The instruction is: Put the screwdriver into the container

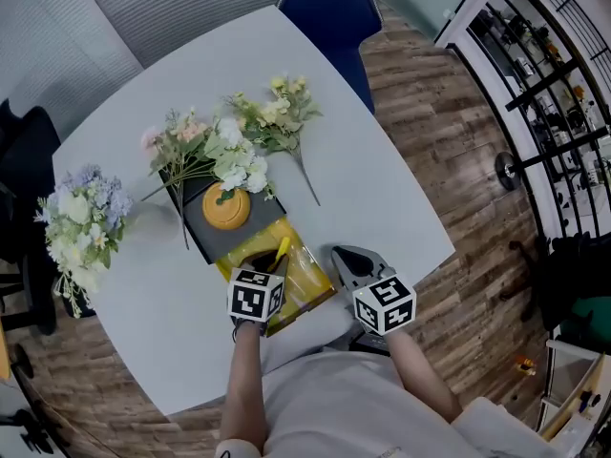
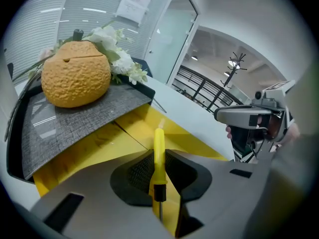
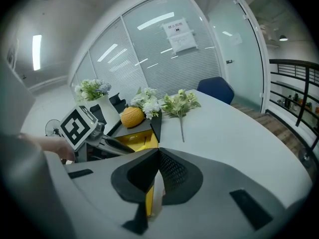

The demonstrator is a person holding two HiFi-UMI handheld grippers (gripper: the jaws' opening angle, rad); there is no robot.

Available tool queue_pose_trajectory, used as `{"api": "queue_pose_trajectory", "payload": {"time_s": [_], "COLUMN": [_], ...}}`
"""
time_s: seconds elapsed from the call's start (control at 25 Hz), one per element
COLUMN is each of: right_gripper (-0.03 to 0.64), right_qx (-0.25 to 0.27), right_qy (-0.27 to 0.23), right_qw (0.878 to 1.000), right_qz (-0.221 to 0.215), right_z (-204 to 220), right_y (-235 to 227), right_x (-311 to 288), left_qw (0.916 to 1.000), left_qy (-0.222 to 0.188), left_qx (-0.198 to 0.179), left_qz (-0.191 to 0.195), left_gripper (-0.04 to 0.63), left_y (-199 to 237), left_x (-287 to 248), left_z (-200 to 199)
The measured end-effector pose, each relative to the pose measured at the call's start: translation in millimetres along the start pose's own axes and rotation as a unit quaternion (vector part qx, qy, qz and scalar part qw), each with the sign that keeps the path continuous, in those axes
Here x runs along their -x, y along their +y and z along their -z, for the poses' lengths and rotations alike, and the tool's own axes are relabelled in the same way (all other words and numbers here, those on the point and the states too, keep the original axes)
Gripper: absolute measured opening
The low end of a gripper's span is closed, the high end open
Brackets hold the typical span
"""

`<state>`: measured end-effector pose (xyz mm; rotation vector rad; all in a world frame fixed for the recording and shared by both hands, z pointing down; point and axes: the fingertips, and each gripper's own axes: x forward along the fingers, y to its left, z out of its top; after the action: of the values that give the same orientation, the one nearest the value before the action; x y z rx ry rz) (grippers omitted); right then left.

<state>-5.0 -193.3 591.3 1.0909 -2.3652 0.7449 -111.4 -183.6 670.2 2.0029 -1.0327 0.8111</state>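
A slim yellow-handled screwdriver [image 2: 158,151] is pinched between the jaws of my left gripper [image 2: 158,161], its handle pointing away and its dark shaft towards the camera. In the head view the screwdriver [image 1: 282,252] and left gripper [image 1: 263,261] hang over the open yellow container [image 1: 307,282] at the table's near edge. The container's yellow floor [image 2: 94,151] lies directly beneath the tool. My right gripper [image 1: 345,255] hovers just right of the container with its tips [image 3: 158,156] together. Only a sliver of yellow shows through the slit behind them.
A grey tray [image 1: 204,233] carrying an orange textured ball [image 1: 227,206] lies just beyond the container. Artificial flower sprays [image 1: 272,113] lie farther back, and a bouquet in a vase [image 1: 84,219] stands at the left. A blue chair [image 1: 329,12] sits at the far side.
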Motion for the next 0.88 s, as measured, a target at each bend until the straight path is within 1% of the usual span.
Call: {"api": "queue_pose_trajectory", "payload": {"time_s": [0.2,0.44,0.76,0.88], "right_gripper": [0.017,0.015,0.017,0.017], "right_qx": [-0.004,-0.006,-0.003,0.000], "right_qy": [0.002,-0.001,-0.007,-0.012], "right_qw": [1.000,1.000,1.000,1.000], "right_qz": [0.003,0.003,0.003,0.004], "right_z": [1,-1,-4,-8], "right_y": [-5,-7,-2,-2], "right_x": [-1,-2,4,9], "left_qw": [0.9998,0.9997,0.9995,0.9993], "left_qy": [0.018,0.021,0.024,0.025], "left_qx": [-0.007,-0.008,-0.018,-0.022], "left_qz": [-0.004,-0.004,-0.013,-0.014], "left_gripper": [0.069,0.070,0.072,0.090], "left_y": [1,0,0,-3], "left_x": [-9,-10,-10,-10], "left_z": [6,5,7,6]}}
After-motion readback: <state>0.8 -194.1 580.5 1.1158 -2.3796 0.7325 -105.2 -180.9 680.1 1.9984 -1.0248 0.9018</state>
